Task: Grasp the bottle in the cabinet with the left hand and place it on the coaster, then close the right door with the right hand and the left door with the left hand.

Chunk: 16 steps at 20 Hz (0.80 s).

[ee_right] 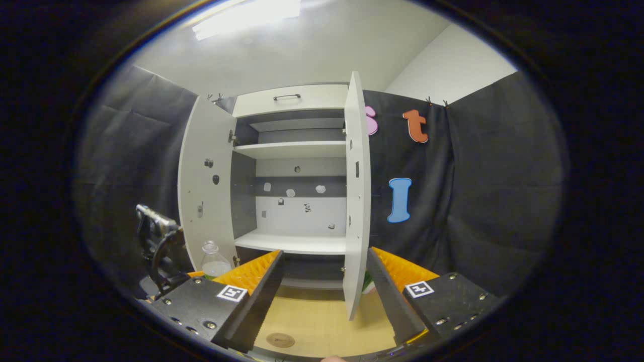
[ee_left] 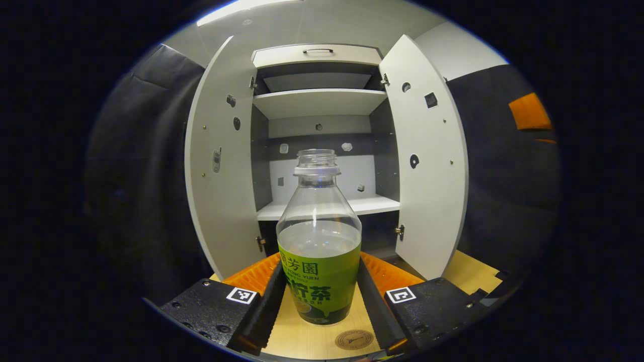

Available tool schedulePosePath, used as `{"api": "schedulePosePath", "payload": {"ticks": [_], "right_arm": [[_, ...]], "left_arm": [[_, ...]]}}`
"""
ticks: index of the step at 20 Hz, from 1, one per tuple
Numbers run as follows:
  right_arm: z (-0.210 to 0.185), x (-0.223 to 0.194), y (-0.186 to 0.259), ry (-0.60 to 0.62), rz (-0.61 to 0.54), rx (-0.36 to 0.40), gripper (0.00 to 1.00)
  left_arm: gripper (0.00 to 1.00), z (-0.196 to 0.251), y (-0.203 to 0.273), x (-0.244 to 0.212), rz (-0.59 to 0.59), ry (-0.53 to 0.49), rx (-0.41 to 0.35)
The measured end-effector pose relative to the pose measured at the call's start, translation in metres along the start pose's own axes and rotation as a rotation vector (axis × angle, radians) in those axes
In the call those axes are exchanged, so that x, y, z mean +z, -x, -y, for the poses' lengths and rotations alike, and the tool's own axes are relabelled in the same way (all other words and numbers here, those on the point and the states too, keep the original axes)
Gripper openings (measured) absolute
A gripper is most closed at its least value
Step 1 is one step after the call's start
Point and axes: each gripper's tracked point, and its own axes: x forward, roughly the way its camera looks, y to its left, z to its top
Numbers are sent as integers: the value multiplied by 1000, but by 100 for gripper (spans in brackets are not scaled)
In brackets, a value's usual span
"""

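Note:
A clear bottle [ee_left: 319, 236] with a green label and no cap stands upright between my left gripper's [ee_left: 320, 261] orange-backed fingers, which press on both sides of its label. Its base hangs just beyond the round brown coaster [ee_left: 353, 339] on the wooden table. The white cabinet behind it has both doors swung open: left door [ee_left: 221, 166], right door [ee_left: 427, 161]. In the right gripper view my right gripper [ee_right: 326, 252] is open and holds nothing, and the right door [ee_right: 358, 191] stands edge-on ahead of it. Far to its left I see the bottle [ee_right: 214, 261], the left gripper's body [ee_right: 156, 241] and the coaster [ee_right: 280, 340].
The cabinet shelves [ee_left: 322, 100] are bare, with a handled drawer [ee_left: 318, 53] above. The wooden table [ee_right: 322, 317] runs up to the cabinet foot. Black cloth walls close in both sides. Something small and green [ee_right: 370, 284] peeks out behind the right door's foot.

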Motion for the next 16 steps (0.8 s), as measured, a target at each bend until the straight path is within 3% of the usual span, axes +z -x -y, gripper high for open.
{"api": "schedulePosePath", "payload": {"ticks": [5,12,16], "right_arm": [[2,-24,-10,-9,-37,-17,98],[-36,-36,-31,2,-35,122,98],[-25,-51,-52,-53,-86,69,99]], "left_arm": [[78,30,-5,-97,-82,9,-103],[79,47,-16,-173,-151,29,-193],[80,58,-19,-199,-166,51,-292]]}}
